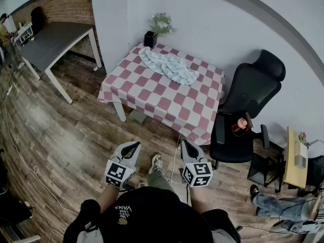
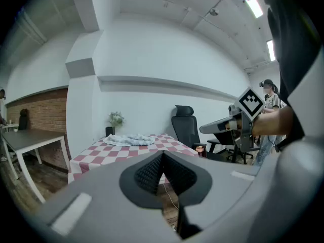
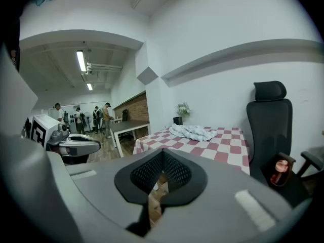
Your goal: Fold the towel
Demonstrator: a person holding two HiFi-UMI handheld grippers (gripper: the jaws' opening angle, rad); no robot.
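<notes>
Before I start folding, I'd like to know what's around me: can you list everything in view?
towel: one, white, crumpled on the table's far end
table: one, red-and-white checks, straight ahead
plant: one, pale green, potted at the table's far corner
chair: one, black, right of the table
cup: one, red, at the chair's armrest
desk: one, grey, far left
bystander: one, blue jeans, lower right
left gripper: one, grey, jaws shut, empty
right gripper: one, grey, jaws shut, empty
</notes>
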